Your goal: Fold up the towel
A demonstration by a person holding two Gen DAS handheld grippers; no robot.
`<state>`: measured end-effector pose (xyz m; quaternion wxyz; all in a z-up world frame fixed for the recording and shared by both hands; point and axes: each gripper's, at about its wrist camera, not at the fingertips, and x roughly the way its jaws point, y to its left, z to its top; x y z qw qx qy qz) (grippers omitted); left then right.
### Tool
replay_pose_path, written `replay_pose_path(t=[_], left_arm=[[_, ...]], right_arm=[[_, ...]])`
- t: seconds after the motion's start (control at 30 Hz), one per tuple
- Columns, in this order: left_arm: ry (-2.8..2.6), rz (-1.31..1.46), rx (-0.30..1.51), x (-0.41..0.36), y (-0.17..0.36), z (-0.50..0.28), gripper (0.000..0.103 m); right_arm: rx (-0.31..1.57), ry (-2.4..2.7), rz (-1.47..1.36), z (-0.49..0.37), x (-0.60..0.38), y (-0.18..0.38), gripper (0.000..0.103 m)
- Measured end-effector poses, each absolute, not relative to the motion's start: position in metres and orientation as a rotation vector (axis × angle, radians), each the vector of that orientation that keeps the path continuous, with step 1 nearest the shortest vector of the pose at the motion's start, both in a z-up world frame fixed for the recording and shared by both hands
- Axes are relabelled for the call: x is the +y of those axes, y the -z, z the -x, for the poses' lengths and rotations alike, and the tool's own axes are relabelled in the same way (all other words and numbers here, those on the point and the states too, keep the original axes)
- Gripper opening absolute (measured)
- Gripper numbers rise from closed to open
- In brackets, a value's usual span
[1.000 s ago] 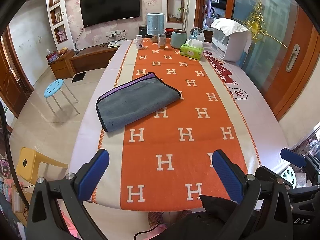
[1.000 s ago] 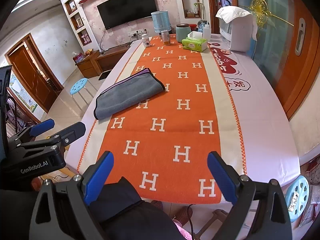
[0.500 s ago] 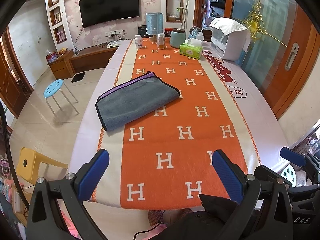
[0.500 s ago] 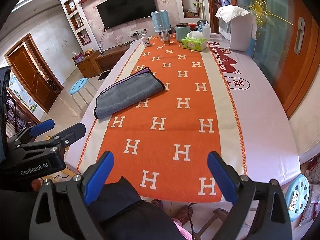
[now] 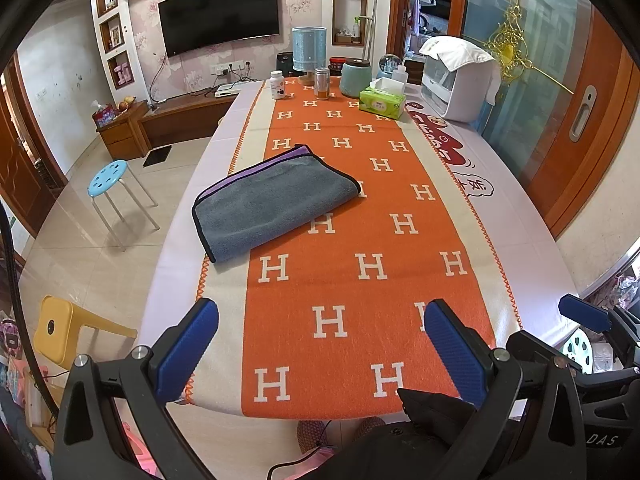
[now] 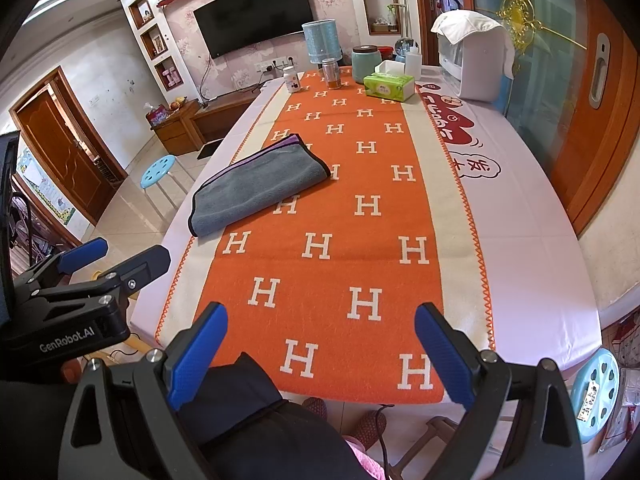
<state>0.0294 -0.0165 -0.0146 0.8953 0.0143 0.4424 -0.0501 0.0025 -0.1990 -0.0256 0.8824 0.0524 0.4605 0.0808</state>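
Note:
A grey towel with a purple inner side and dark trim lies folded flat on the left part of the orange H-patterned table runner. It also shows in the right wrist view. My left gripper is open and empty, held above the near table edge, well short of the towel. My right gripper is open and empty, also at the near edge. The left gripper also shows in the right wrist view at the left.
At the table's far end stand a green tissue box, a teal jar, bottles, a blue lamp and a white appliance. A blue stool and a yellow chair stand left of the table.

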Motion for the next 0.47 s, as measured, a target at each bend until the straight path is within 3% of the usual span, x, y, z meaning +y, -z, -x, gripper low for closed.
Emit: replay_pose_path(t=[0.47], left_arm=[[0.107,-0.034,0.926,-0.0168,0.0159,-0.0261,0.102]], right_arm=[[0.964,-0.167,-0.110,-0.0028,-0.1999,0.0278,0.095]])
